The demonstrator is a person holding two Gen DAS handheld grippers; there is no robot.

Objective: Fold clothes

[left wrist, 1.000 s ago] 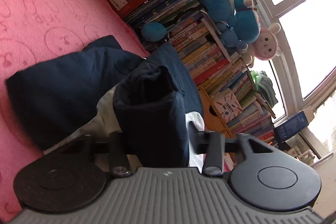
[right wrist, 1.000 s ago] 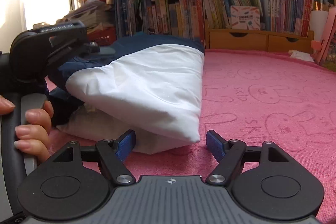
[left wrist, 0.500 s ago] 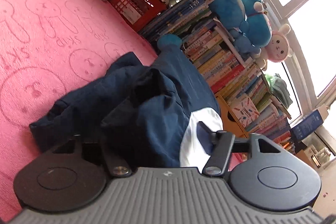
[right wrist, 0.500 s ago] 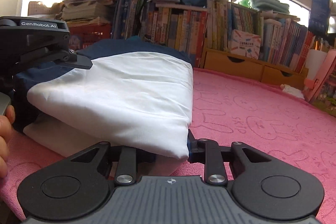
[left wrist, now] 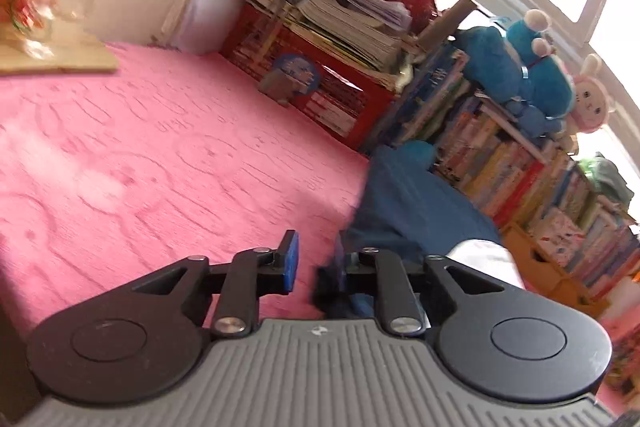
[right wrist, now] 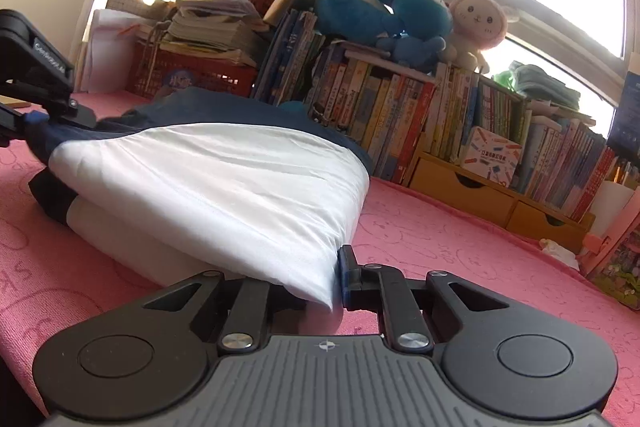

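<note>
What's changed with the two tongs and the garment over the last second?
The left tongs let go of the navy part of the garment and now stand open over the pink blanket, swung off to the garment's side. The right tongs, open a second ago, have shut on the white folded corner. The folded garment stays on the blanket.

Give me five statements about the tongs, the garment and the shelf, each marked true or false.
1. The right tongs are shut on the folded garment. True.
2. The left tongs grip navy cloth. False: they are open with nothing between the fingers.
3. The garment lies on a pink mat. True.
4. The plush toys lie on the mat. False: they sit atop the books.
5. The garment is all white. False: white and navy.
</note>
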